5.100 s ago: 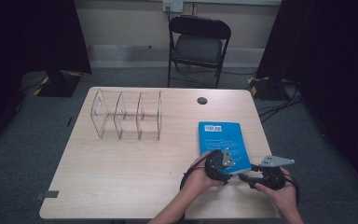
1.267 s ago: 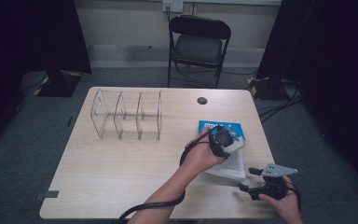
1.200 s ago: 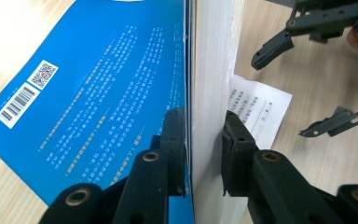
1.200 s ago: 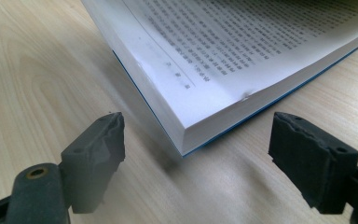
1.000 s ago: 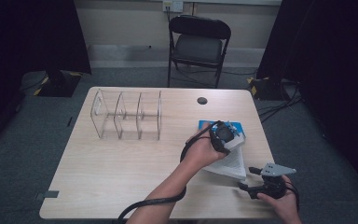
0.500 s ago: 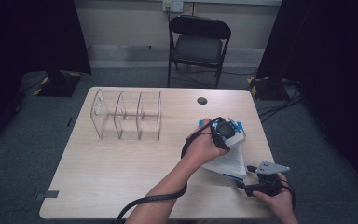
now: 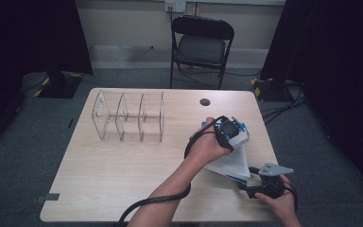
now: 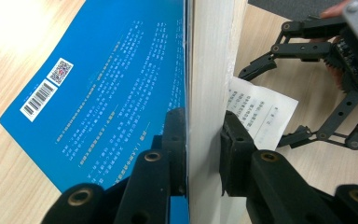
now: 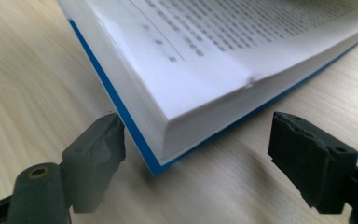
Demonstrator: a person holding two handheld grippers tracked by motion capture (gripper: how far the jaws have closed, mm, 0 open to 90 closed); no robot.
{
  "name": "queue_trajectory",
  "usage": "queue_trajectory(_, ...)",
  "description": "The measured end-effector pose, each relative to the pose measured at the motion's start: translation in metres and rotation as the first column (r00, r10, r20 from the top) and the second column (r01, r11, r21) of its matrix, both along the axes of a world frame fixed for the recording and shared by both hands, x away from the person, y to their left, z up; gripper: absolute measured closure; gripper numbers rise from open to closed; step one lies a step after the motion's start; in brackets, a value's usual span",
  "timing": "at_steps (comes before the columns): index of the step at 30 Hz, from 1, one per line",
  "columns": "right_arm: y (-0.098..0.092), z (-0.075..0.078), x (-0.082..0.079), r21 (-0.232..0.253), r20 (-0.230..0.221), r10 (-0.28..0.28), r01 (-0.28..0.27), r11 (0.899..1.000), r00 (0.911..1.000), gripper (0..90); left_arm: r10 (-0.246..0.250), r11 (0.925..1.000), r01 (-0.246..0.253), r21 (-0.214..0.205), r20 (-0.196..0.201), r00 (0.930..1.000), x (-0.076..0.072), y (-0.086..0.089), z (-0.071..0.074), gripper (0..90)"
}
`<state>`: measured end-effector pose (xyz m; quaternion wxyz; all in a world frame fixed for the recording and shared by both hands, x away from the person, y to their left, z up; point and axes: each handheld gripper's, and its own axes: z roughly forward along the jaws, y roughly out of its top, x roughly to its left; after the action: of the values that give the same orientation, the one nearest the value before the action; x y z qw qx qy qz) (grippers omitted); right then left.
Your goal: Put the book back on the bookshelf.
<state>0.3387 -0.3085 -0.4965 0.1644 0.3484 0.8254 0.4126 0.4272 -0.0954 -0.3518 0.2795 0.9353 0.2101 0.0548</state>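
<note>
Fingers (image 8: 233,154) of left gripper (image 7: 228,131) clamped on thick blue-covered paperback book (image 7: 229,161), far edge tilted up off pale wooden surface (image 7: 123,175). Right gripper (image 9: 198,158) fingers apart, flanking near corner, not touching. Suggest pinning that corner before raising upright toward clear acrylic divider rack (image 7: 128,116).

One blue book (image 7: 230,163), two grippers — left (image 7: 230,131), right (image 7: 264,185) — one clear organizer (image 7: 128,117), one chair (image 7: 201,45)
</note>
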Motion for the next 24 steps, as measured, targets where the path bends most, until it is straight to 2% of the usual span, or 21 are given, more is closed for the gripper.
queue_trajectory(8,0.0027,-0.0005,0.0016,-0.017,0.003,-0.006,0.006,1.0,1.0,17.5,0.007,1.0,-0.007,0.005,-0.005,1.0,-0.0013,-0.0009,-0.0006,75.4)
queue_trajectory(10,0.0053,-0.001,0.0025,-0.042,0.002,-0.03,0.031,0.999,0.9995,17.7,0.006,1.0,-0.006,0.007,0.0,1.0,-0.0022,-0.0011,-0.0011,75.4)
queue_trajectory(13,0.003,-0.0004,0.0031,-0.016,0.009,-0.043,0.043,0.999,0.999,16.8,-0.007,0.9999,0.007,0.015,0.01,0.9999,-0.0028,-0.0001,-0.0014,75.4)
queue_trajectory(17,0.001,0.0009,0.0022,-0.011,0.028,-0.049,0.05,0.999,0.9984,16.9,-0.004,0.9999,0.003,0.011,0.009,1.0,-0.0044,0.0004,-0.0024,75.4)
queue_trajectory(22,-0.0017,0.0063,0.0002,0.0,0.091,-0.056,0.056,0.998,0.9942,16.8,0.001,1.0,-0.001,0.002,0.018,0.9998,-0.0053,0.0031,-0.001,75.4)
queue_trajectory(24,-0.0018,0.0074,-0.0007,0.003,0.096,-0.055,0.055,0.998,0.9939,17.3,0.0,1.0,0.0,-0.002,0.018,0.9998,-0.0058,0.0046,-0.0005,75.4)
